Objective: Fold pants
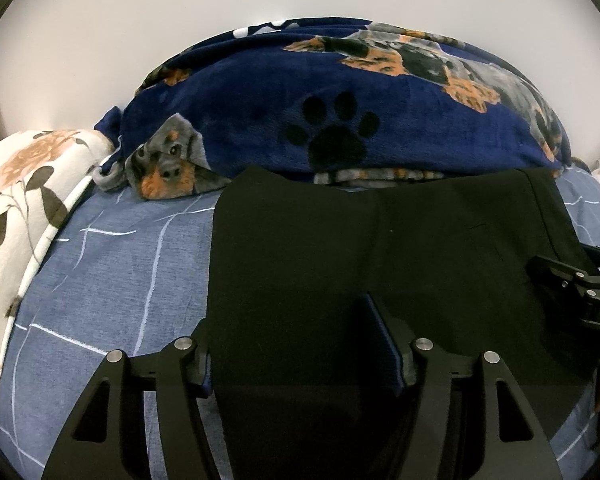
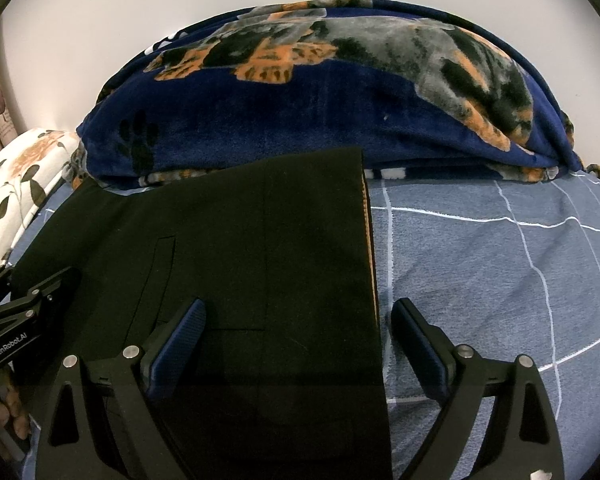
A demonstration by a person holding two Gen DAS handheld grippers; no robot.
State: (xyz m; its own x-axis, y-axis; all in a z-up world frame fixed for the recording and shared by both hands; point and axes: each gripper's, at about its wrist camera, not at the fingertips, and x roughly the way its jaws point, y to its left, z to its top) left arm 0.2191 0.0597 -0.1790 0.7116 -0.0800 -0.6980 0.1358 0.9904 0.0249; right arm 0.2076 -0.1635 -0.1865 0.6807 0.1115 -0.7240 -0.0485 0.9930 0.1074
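The black pants [image 1: 380, 248] lie flat as a folded rectangle on the blue checked bedsheet [image 1: 112, 264]; they also show in the right wrist view [image 2: 240, 248]. My left gripper [image 1: 296, 344] is open, its jaws straddling the pants' left edge at the near end. My right gripper [image 2: 296, 332] is open, its jaws straddling the pants' right edge, where a tan lining strip [image 2: 367, 216] shows. Each gripper appears in the other's view: the right one [image 1: 580, 284] and the left one [image 2: 20, 312].
A thick navy dog-print blanket [image 1: 340, 120] is piled along the far side against the white wall, touching the pants' far edge. A floral white pillow [image 1: 24, 200] lies at the left. Bare sheet [image 2: 480, 260] extends to the right of the pants.
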